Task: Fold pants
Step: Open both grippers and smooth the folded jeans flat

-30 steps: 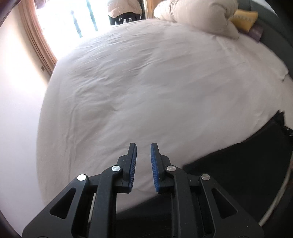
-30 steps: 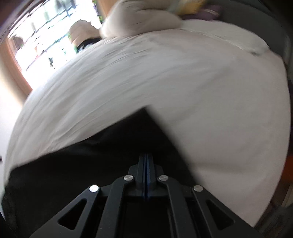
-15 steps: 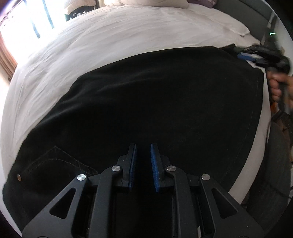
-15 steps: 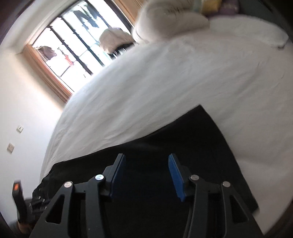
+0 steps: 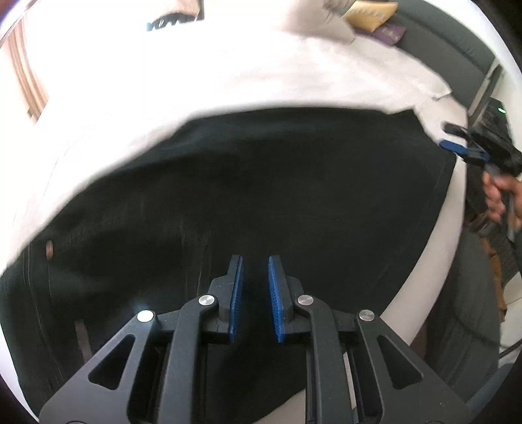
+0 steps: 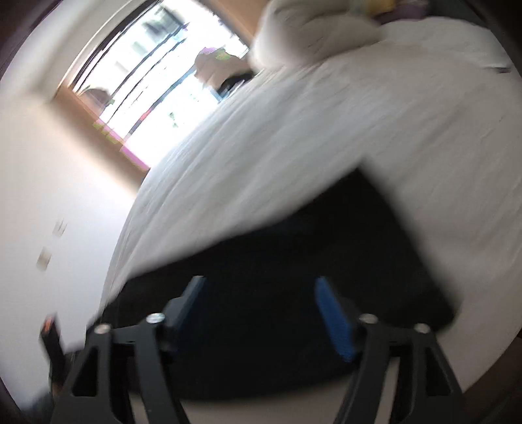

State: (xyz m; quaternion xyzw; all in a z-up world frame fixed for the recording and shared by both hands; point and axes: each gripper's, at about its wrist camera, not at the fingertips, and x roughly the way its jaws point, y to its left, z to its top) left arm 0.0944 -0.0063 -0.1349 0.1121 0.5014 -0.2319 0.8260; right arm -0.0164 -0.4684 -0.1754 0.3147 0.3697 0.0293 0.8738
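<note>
While the black pants (image 5: 277, 195) lie spread flat across the near part of the white bed (image 5: 228, 75), both grippers hang above them with nothing in their grasp. From the left wrist view the dark cloth fills most of the frame, and a small round button (image 5: 49, 249) shows near its left edge, beside some faint stitching. The left gripper (image 5: 255, 293) sits over the near edge of the pants, its blue pads a narrow gap apart with only dark fabric seen between them; whether they touch the cloth I cannot tell.

The right gripper (image 6: 264, 303) is spread wide, its blue-faced fingers well apart above the other end of the pants (image 6: 293, 277), though that view is smeared with blur. In the left wrist view the same tool (image 5: 469, 150) shows at the far right corner of the pants, held in a hand (image 5: 499, 195).

Farther up the bed a bunched white duvet (image 6: 313, 29) is heaped, with a yellow cushion (image 5: 368, 14) and a purple one (image 5: 388, 32) just beside it. A bright barred window (image 6: 156, 78) in a wooden frame stands beyond the bed.
</note>
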